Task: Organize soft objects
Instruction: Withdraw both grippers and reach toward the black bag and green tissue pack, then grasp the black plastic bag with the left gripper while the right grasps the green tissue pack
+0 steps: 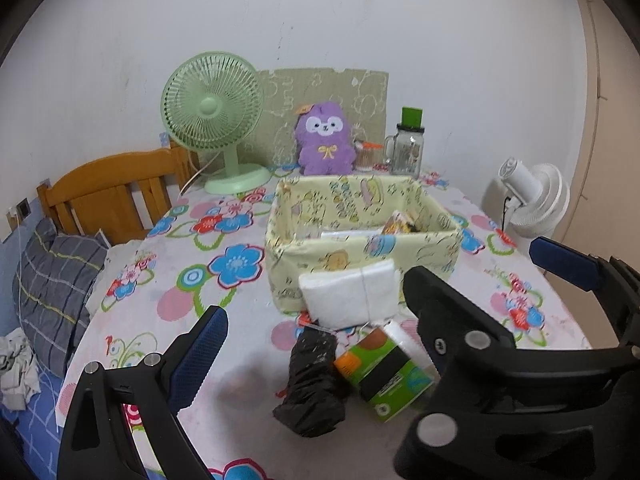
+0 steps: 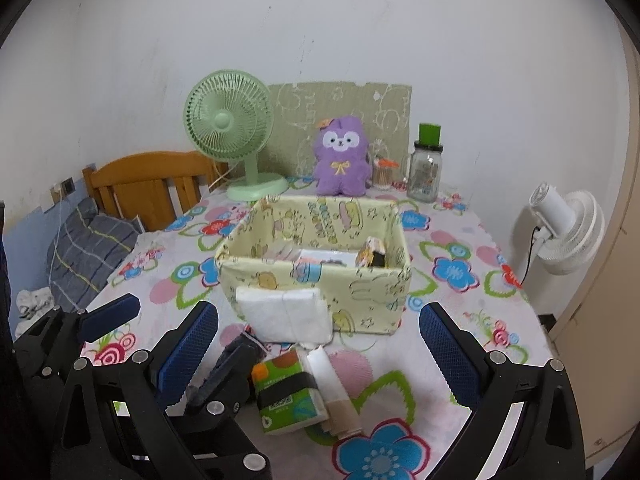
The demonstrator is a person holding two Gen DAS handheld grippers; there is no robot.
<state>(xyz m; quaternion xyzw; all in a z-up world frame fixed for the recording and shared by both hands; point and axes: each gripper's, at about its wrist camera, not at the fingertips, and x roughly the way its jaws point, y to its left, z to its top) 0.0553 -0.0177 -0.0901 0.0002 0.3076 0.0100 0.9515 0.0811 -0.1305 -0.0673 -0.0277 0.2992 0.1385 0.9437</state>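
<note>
Both claws spread, nothing pinched. Left gripper (image 1: 320,344) hangs over the black bundle; right gripper (image 2: 320,344) sits just beside it, over the green pack. In the left view I see the right gripper's near finger cutting across the lower right.

Where the soft stuff is: three items on the floral tablecloth (image 2: 452,360), all just in front of the yellow fabric bin (image 2: 316,276).
- White folded pad (image 2: 286,314), leaning against the bin's front wall, a thread or crease down its middle. Light, squashy. I'd pinch across the folded thickness near the top edge, not the flat face (it'll fan open otherwise).
- Green tissue pack (image 2: 290,394), lying flat, dark band across it, white tissue showing at the right side. Film wrap looks slick; my guess is it compresses and may slide, so grip across the short width at the band.
- Black crumpled bundle (image 1: 312,388), looks like plastic bag material. Near weightless, no shape; grab the bulk in the middle.

The bin is soft-sided and already holds some packets; walls may buckle if bumped.

Writing: small print and what looks like a code patch on the green pack, unreadable. Cartoon print on the bin, no legible words. No brand I can make out.
</note>
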